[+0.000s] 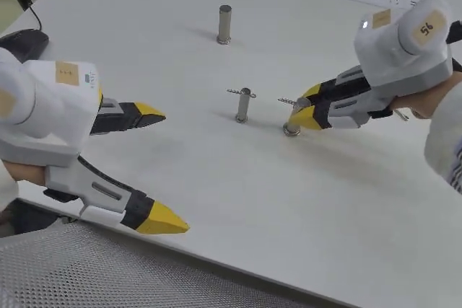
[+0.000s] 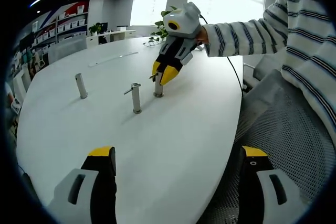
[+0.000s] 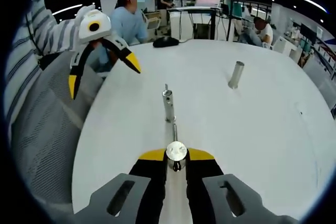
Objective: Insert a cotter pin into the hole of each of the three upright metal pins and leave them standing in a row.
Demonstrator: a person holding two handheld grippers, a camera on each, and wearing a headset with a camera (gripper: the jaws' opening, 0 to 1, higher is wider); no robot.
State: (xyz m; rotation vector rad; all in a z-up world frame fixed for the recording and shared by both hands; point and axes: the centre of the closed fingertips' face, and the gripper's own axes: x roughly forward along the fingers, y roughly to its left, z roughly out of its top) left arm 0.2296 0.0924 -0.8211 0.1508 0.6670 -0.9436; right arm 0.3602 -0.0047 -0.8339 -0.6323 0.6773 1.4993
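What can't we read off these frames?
1. Head view: the right gripper covers the hole of the near pin.
2. Right gripper view: its jaws hide the rear end of the cotter pin, so seating depth is unclear.
3. The far pin: hole too small to see in any view.

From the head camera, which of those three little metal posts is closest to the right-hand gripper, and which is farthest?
1. The rightmost pin, at the tips of the right gripper.
2. The middle pin, just left of it, with a cotter pin through it.
3. The back pin, standing alone, farthest off.
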